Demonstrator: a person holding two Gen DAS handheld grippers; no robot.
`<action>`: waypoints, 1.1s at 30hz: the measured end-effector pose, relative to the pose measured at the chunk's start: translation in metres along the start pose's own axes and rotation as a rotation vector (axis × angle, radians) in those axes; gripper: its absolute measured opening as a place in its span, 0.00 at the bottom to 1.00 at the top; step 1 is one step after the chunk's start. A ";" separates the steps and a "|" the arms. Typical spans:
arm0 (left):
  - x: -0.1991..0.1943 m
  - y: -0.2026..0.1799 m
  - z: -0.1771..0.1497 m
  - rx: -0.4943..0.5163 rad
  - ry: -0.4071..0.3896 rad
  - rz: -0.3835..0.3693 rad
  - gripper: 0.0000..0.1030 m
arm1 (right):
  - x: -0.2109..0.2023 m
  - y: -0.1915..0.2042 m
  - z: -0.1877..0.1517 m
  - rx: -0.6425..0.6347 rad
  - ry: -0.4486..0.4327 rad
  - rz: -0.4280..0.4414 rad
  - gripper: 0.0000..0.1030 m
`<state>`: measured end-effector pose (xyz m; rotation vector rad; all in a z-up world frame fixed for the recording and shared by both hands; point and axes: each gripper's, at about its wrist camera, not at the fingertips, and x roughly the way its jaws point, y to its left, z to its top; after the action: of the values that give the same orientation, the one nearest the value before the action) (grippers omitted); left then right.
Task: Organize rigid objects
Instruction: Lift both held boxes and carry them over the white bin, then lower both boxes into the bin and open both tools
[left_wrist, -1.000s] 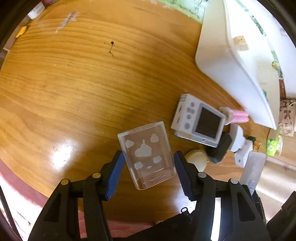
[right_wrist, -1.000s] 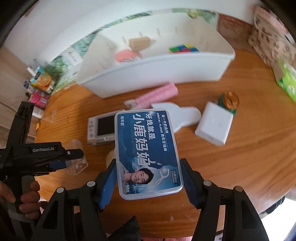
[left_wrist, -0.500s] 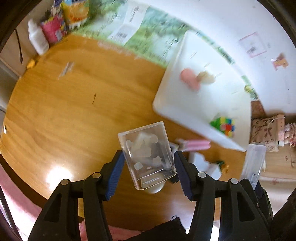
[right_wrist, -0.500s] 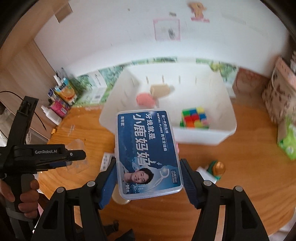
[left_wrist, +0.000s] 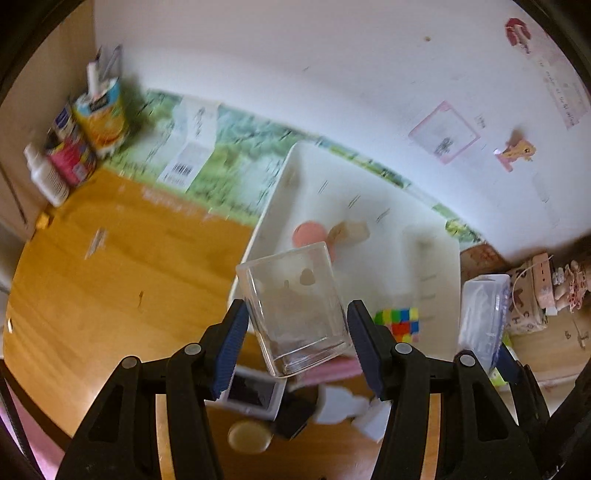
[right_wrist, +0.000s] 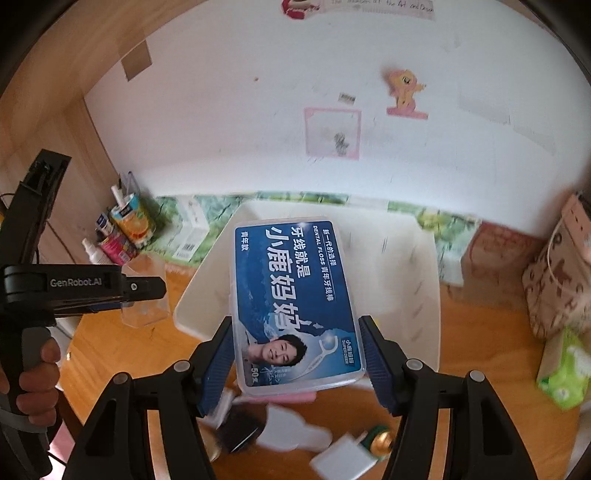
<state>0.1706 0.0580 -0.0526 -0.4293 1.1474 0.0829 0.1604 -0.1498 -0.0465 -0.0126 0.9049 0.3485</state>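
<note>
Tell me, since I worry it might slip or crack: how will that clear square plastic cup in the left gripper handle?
The clear square plastic cup looks thin-walled and empty, so probably light. Its smooth sides sit between the left gripper's ribbed blue fingers, which likely helps, though it hangs tilted and could slip. Hard squeezing might flex or crack it.

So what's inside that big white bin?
Inside the white bin lie a pink round thing, a tan block and a colourful puzzle cube. The held clear cup hides part of its floor.
</note>
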 end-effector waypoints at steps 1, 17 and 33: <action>0.001 -0.002 0.001 0.008 -0.012 -0.001 0.58 | 0.004 -0.003 0.002 -0.007 -0.011 -0.004 0.63; 0.031 -0.040 0.007 0.195 -0.287 -0.042 0.58 | 0.062 -0.041 0.003 -0.049 -0.161 0.026 0.64; 0.028 -0.051 0.001 0.198 -0.312 0.025 0.79 | 0.058 -0.058 0.002 0.004 -0.213 0.070 0.73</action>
<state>0.1976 0.0077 -0.0631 -0.2158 0.8444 0.0552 0.2125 -0.1875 -0.0978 0.0594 0.6963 0.4052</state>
